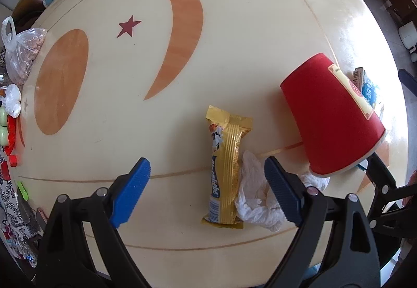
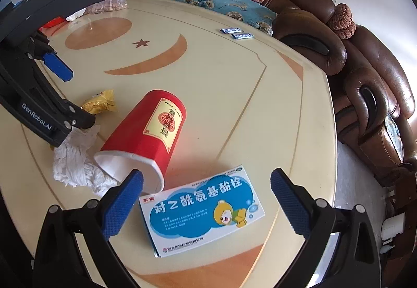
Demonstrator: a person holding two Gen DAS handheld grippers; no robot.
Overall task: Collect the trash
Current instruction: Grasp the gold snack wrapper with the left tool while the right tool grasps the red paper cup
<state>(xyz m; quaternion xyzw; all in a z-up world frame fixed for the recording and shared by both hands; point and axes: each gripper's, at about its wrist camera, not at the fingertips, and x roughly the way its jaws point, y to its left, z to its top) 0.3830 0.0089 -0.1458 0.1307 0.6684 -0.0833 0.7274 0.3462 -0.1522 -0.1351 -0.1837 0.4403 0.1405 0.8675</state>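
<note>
- Two hand-held grippers hover over a pale round table (image 2: 234,95) scattered with litter; both have their blue fingers spread wide and neither holds anything.
- The left gripper (image 1: 207,183) faces a yellow snack wrapper (image 1: 226,170) lying flat on the table between its fingers, nearer the right-hand one, its long axis running almost straight ahead along the fingers.
- A crumpled white tissue (image 1: 256,194) lies against the wrapper's right edge, partly hidden behind the left gripper's right finger; whether finger and tissue touch cannot be told.
- The right gripper (image 2: 207,199) faces a blue-and-white medicine box (image 2: 202,212) lying flat between its fingers, long axis running crosswise to them and tilted up to the right.
- A tipped red paper cup (image 2: 148,136) lies just ahead and left of the right gripper, its open mouth beside the left fingertip, its base pointing away.
- Judged by position, the left gripper is nearer wrapper and tissue, the right nearer box and cup.
- Count: one wrapper, one tissue, one cup, one box, and two small blue sachets (image 2: 237,34) far ahead of the right gripper near the table's far edge.
</note>
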